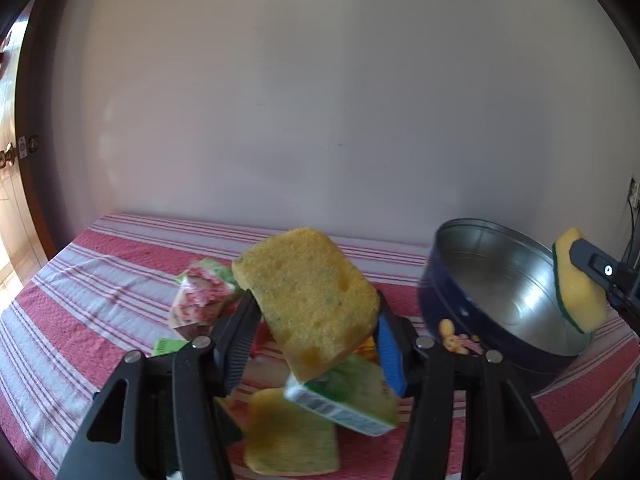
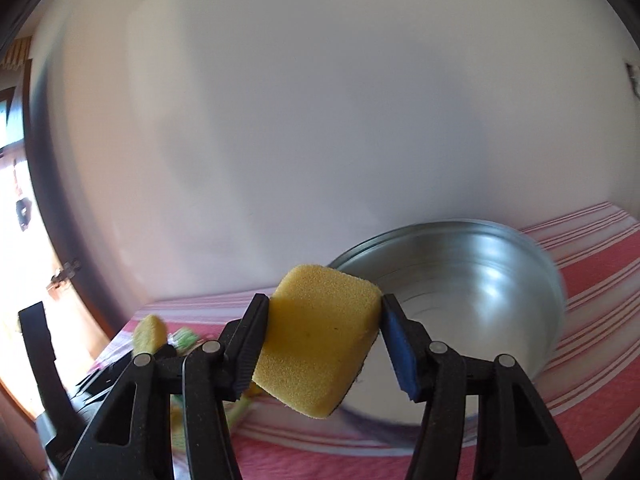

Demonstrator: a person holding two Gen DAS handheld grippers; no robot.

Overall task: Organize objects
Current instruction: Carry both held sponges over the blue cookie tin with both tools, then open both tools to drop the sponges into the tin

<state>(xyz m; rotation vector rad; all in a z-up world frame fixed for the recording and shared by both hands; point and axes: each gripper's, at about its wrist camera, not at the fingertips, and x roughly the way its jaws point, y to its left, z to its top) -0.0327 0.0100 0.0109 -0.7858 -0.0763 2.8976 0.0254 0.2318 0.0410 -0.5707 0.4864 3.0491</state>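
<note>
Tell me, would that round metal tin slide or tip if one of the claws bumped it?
The tin looks empty and thin-walled, so probably light and easily shoved. It is wide and low, so tipping seems unlikely. The striped tablecloth may bunch rather than let it glide.

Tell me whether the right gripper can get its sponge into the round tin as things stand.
Probably yes. The right gripper, jaws shut on its yellow sponge, hangs at the open, empty tin; no lid or object blocks the mouth. The left gripper holds its own sponge off to the side.

Home: striped tablecloth (image 1: 100,280), wooden door (image 1: 16,184)
</note>
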